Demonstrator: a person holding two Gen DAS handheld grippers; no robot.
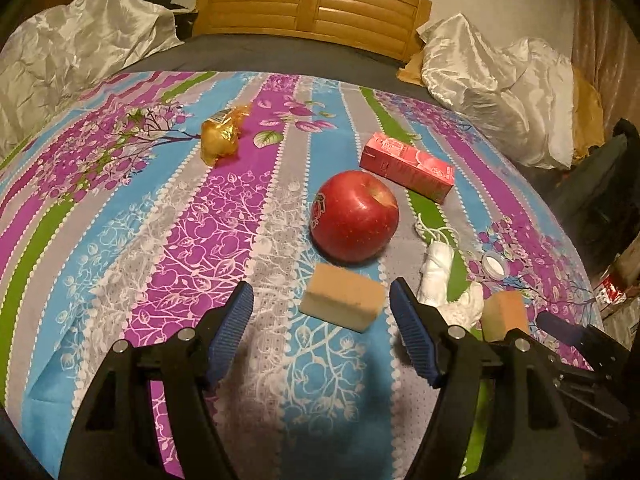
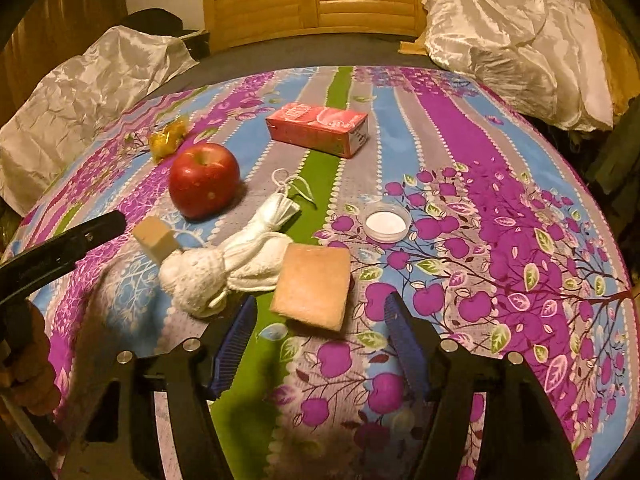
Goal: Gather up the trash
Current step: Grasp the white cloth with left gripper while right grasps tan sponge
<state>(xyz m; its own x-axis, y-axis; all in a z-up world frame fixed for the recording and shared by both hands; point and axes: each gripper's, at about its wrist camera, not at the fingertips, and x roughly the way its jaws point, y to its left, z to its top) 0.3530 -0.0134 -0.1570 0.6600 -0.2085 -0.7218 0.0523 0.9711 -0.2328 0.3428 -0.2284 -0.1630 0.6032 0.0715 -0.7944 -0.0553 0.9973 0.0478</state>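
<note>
Lying before left claw (image 1: 322,330): sponge (image 1: 342,302).

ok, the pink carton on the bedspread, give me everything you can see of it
The pink carton is a small rectangular drink box, cardboard by the look, with red and white print too blurred to read and a pale end panel. It lies flat on its long side on the striped bedspread, far from both grippers, looking undented. Nothing touches it; the red apple sits close in front, with a gap between them.
</note>
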